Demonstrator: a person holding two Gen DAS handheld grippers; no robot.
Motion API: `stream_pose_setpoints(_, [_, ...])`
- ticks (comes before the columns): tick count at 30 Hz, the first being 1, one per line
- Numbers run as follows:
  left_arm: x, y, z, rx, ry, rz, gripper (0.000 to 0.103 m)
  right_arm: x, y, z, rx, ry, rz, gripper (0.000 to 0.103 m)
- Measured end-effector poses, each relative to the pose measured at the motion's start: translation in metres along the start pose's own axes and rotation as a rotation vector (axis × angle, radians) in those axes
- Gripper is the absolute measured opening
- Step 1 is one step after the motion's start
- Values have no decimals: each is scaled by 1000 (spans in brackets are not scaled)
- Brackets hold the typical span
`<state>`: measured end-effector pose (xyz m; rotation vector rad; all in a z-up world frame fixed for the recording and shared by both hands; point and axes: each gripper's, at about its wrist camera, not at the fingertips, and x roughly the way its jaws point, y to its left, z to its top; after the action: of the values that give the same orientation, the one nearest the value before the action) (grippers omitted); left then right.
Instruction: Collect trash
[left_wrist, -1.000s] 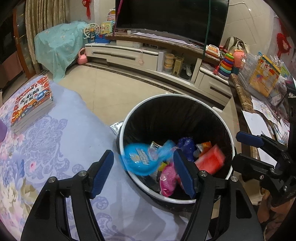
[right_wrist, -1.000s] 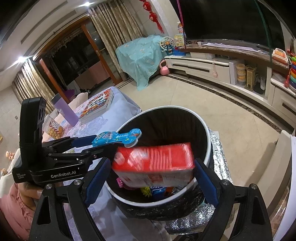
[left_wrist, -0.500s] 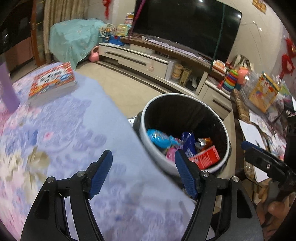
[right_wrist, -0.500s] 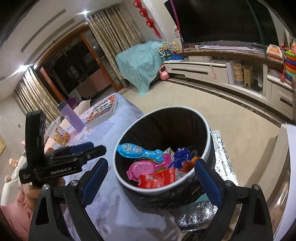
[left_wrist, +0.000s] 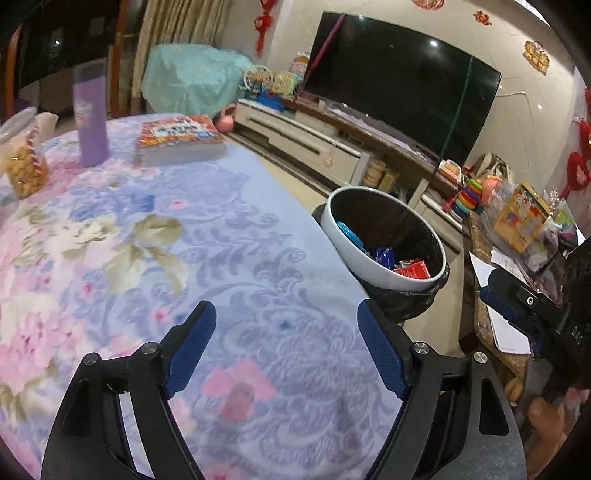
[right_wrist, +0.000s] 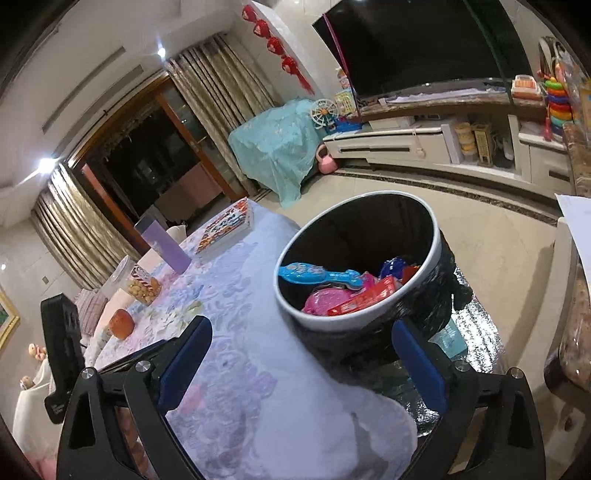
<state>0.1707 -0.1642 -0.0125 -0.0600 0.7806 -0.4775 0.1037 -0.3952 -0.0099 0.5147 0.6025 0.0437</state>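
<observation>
A round bin (left_wrist: 373, 260) (right_wrist: 325, 321) with a white rim and black liner stands beside the table edge. It holds a blue wrapper (right_wrist: 317, 275), a pink packet (right_wrist: 325, 301), a red box (left_wrist: 413, 268) (right_wrist: 365, 301) and other colourful packets. My left gripper (left_wrist: 286, 341) hovers over the flowered tablecloth (left_wrist: 147, 236), jaws opening, nothing between them. The right gripper (right_wrist: 301, 356) is open and empty, low in front of the bin at the table's edge. It also appears at the right in the left wrist view (left_wrist: 517, 314).
On the table stand a purple bottle (left_wrist: 90, 114) (right_wrist: 164, 245), a stack of books (left_wrist: 177, 138) (right_wrist: 225, 229), a snack jar (left_wrist: 24, 168) (right_wrist: 142, 284) and an orange object (right_wrist: 121, 323). A TV cabinet (left_wrist: 314, 144) and a cluttered side table (left_wrist: 517, 229) lie beyond.
Both grippers let go of their trash: the blue wrapper and red box dropped into the bin. Both drew back, the left swinging left over the tablecloth with its jaws wider.
</observation>
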Motion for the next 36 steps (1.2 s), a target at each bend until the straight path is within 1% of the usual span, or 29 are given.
stream_pose_setpoints(4, [-28,5,-8,2,-75,26,87,-12,20,-5,-37,-37,-15,99])
stream_pose_setpoints(6, [-42,6,-10,5,-126,47,88,-22,30,-8,-62,-79,-42,102])
stream_pose_setpoints(8, [-57,7,-12,7,-180,68,90,-30,40,-10,-85,-117,-59,103])
stream_pose_setpoints(10, [-68,6,-15,14,-229,81,96,-38,48,-12,-109,-150,-79,103])
stream_pose_setpoints(11, [-76,5,-18,20,-266,97,98,-44,52,-13,-124,-174,-93,103])
stream_pose_setpoints(12, [-80,3,-21,23,-290,112,103,-48,56,-15,-135,-194,-103,103])
stream_pose_setpoints(13, [-84,2,-25,27,-318,133,103,-52,59,-16,-148,-214,-111,103])
stream_pose_setpoints(15, [-87,0,-31,37,-342,150,103,-58,65,-23,-183,-259,-141,103])
stream_pose_setpoints(19, [-85,-1,-45,58,-365,180,103,-56,62,-40,-191,-295,-168,103])
stream_pose_setpoints(24, [-78,-3,-62,79,-360,218,103,-53,51,-61,-166,-334,-198,103])
stream_pose_setpoints(26, [-78,-5,-67,85,-375,257,103,-52,48,-67,-170,-345,-207,103])
stream_pose_setpoints(30, [-80,-7,-75,87,-395,268,103,-55,48,-74,-202,-366,-226,103])
stream_pose_setpoints(36, [-86,-14,-80,100,-425,279,103,-59,51,-78,-230,-388,-229,103])
